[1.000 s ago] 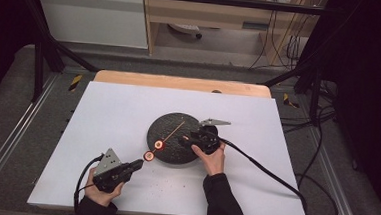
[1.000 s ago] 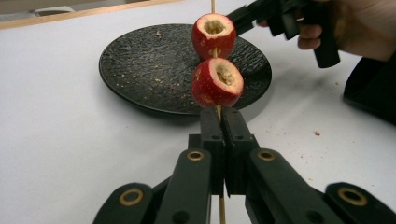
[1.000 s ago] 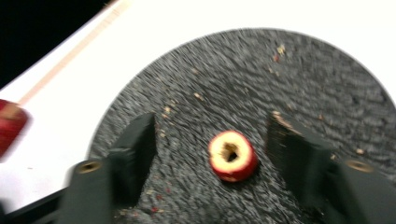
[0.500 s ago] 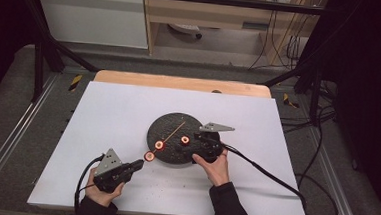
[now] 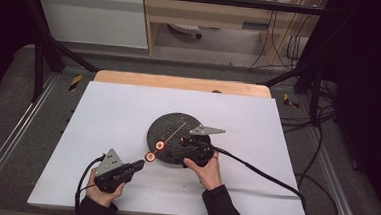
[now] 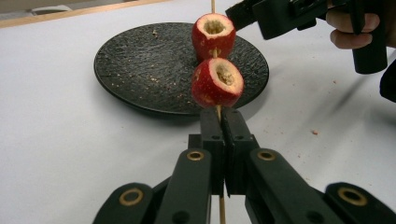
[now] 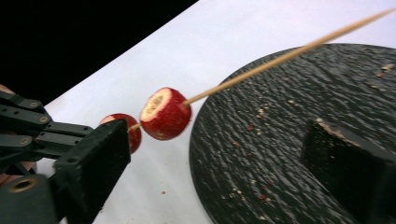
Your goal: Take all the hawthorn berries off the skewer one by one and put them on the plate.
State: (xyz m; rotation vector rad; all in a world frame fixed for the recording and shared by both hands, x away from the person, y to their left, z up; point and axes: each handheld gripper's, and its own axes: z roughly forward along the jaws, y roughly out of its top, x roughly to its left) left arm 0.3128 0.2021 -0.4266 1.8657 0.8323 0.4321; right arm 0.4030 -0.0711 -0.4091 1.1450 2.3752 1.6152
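Over the white bench [image 5: 108, 112], a wooden skewer [image 6: 219, 113] carrying two hollowed red fruit pieces is held at its near end by the left gripper [image 6: 219, 122].

Left jaws are pressed together on the skewer's bare end, just behind the nearer fruit piece [image 6: 217, 83]; the farther fruit piece [image 6: 214, 36] sits a little up the stick, above the edge of the black plate [image 6: 140, 70]; the skewer slants from the left gripper across the plate, its far tip over the plate's middle in the high view; the right gripper [image 5: 178, 154] rests at the plate's near right edge, its jaws standing apart after a slight closing, with nothing clamped between them, apparently clear of the farther piece, though the right gripper view is blurred there.
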